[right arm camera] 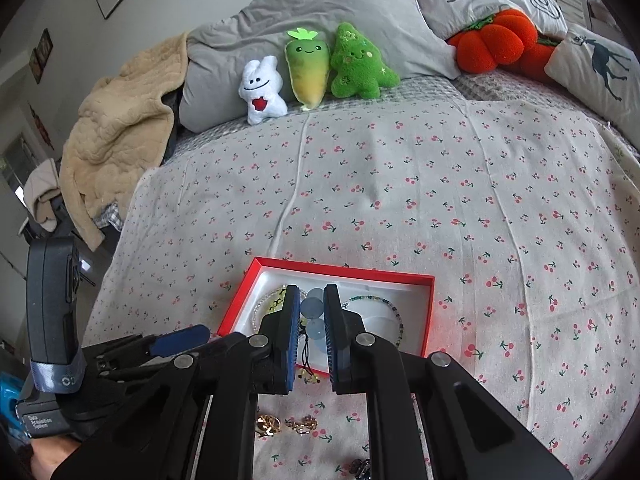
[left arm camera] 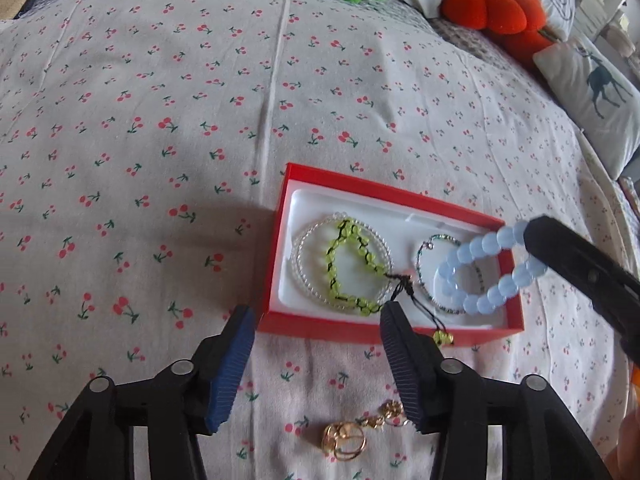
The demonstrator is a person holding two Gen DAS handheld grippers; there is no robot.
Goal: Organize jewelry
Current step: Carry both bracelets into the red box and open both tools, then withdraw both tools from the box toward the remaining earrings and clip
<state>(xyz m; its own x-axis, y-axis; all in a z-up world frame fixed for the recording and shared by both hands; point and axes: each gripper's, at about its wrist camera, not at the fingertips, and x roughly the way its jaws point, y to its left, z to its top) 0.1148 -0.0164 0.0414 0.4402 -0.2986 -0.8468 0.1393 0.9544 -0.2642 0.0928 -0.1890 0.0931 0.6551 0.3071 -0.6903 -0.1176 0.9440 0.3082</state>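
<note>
A red box (left arm camera: 276, 256) with a white lining lies on the cherry-print bedspread. In it are a clear bead bracelet (left arm camera: 298, 250), a lime-green bead bracelet (left arm camera: 340, 248) whose black cord hangs over the near rim, and a thin green chain (left arm camera: 419, 258). My left gripper (left arm camera: 316, 312) stands open at the box's near edge with nothing pressed between its pads. My right gripper (right arm camera: 312, 294) is shut on a pale blue bead bracelet (left arm camera: 472, 258), holding it over the right half of the box (right arm camera: 344, 270). Gold earrings (left arm camera: 346, 440) lie on the cloth below the left fingers.
Plush toys (right arm camera: 308, 68) and grey pillows (right arm camera: 320, 8) line the far end of the bed, with an orange pumpkin plush (right arm camera: 496, 40) and a deer cushion (right arm camera: 600, 64) at the right. A beige blanket (right arm camera: 116, 128) hangs at the left. A dark small item (right arm camera: 360, 468) lies near the bottom edge.
</note>
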